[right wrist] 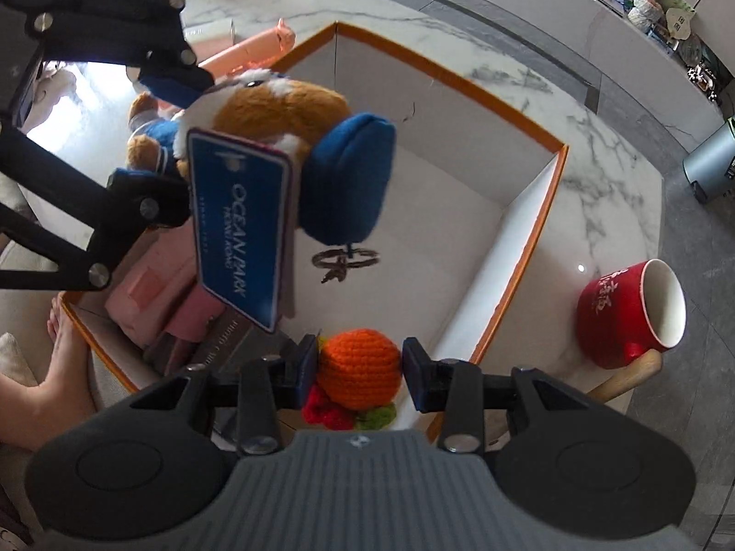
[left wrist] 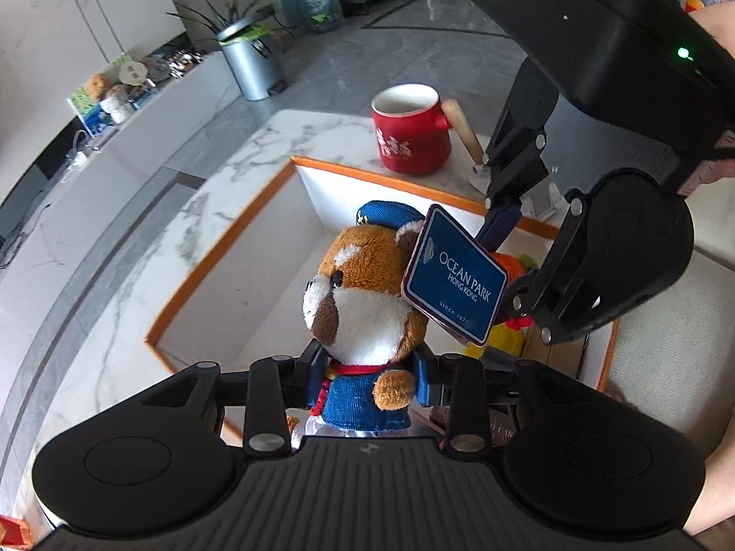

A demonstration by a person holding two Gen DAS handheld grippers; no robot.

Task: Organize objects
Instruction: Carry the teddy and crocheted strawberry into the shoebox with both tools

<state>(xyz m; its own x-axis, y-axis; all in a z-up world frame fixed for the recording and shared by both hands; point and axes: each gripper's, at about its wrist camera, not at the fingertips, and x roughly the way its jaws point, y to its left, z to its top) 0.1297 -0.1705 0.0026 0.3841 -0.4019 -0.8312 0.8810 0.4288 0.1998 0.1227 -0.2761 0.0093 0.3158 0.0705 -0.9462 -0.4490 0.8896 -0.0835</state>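
From my left wrist cam, the left gripper (left wrist: 372,379) is clamped around the plush dog (left wrist: 363,294) at its blue corduroy body, low center of frame, above the orange-rimmed white box (left wrist: 220,248); fuzzy brown-and-white fur, with a glossy blue tag (left wrist: 455,275) to its right. A shiny red mug (left wrist: 409,131) with a wooden handle sits upper center on the marble table (left wrist: 138,284). On my right wrist cam, the right gripper (right wrist: 360,367) sits spread around the crocheted orange ball (right wrist: 358,367), low center; left pad looks touching, right one slightly apart.
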